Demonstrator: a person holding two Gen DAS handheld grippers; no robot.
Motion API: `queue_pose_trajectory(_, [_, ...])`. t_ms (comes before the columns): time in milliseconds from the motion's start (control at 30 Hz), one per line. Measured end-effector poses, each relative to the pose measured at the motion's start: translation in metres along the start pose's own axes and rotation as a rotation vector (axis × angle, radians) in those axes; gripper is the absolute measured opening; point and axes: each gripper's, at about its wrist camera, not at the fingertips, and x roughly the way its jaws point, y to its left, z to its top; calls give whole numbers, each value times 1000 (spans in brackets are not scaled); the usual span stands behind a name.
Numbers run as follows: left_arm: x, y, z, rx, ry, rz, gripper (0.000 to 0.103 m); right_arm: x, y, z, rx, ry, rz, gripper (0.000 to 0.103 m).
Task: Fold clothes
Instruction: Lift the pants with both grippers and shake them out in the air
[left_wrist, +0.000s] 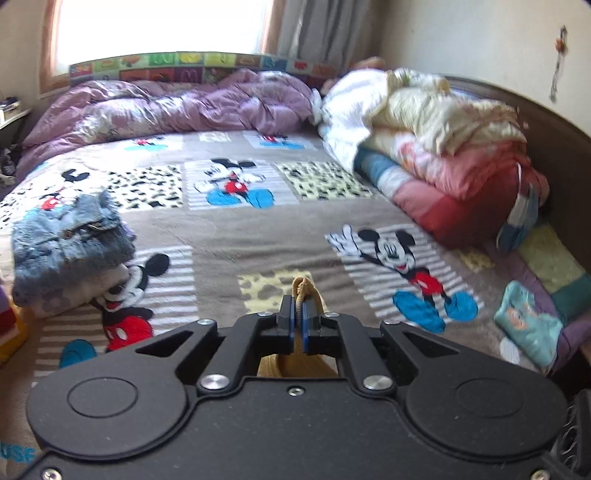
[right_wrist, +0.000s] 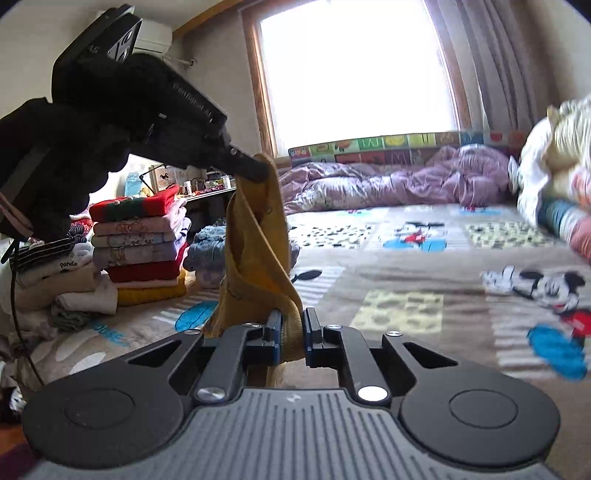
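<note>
Item: mustard-yellow garment (right_wrist: 258, 254), held off the bed (left_wrist: 229, 236) between two grippers. Left gripper (left_wrist: 300, 317): jaws closed tight on a ribbed edge of the garment, cloth showing above and below the fingertips; in the right wrist view it enters from the upper left, gripped by a black-gloved hand (right_wrist: 70, 162), its tip pinching the garment's top corner. Right gripper (right_wrist: 291, 332): jaws nearly closed, clamped on a thick folded hem of the same garment, which hangs in a slack fold between the two holds. Bed: covered by a brown cartoon-mouse blanket (left_wrist: 258, 221); a crumpled purple duvet (left_wrist: 166, 107) lies along its far edge under the window (right_wrist: 354, 66). Right side of bed: heap of white, cream and pink bedding (left_wrist: 436, 140); a small teal garment (left_wrist: 528, 325) lies near the bed's right edge. Left side of bed: a rumpled denim piece (left_wrist: 70, 236), and beside it a stack of folded clothes (right_wrist: 140, 243) in red, pink, lilac and yellow.
</note>
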Motion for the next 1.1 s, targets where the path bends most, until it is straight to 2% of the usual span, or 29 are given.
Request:
queue_pose_trajectory(233, [-21,15,25,-94,-78,-16,2,2,-2,67,-131,-12,-43,13])
queue_pose_trajectory(433, [-15,25,48,-174,-105,-49,2,18,-17,116,-216,5,-84,13])
queue_pose_trajectory(867, [31,36,104,-267,-124,-76,2,78,-67,178,-324,55,-190,13])
queue_pose_trajectory(1100, [50,46,133,-327,-195,-108,2,105,-90,206,-398,28,-282,13])
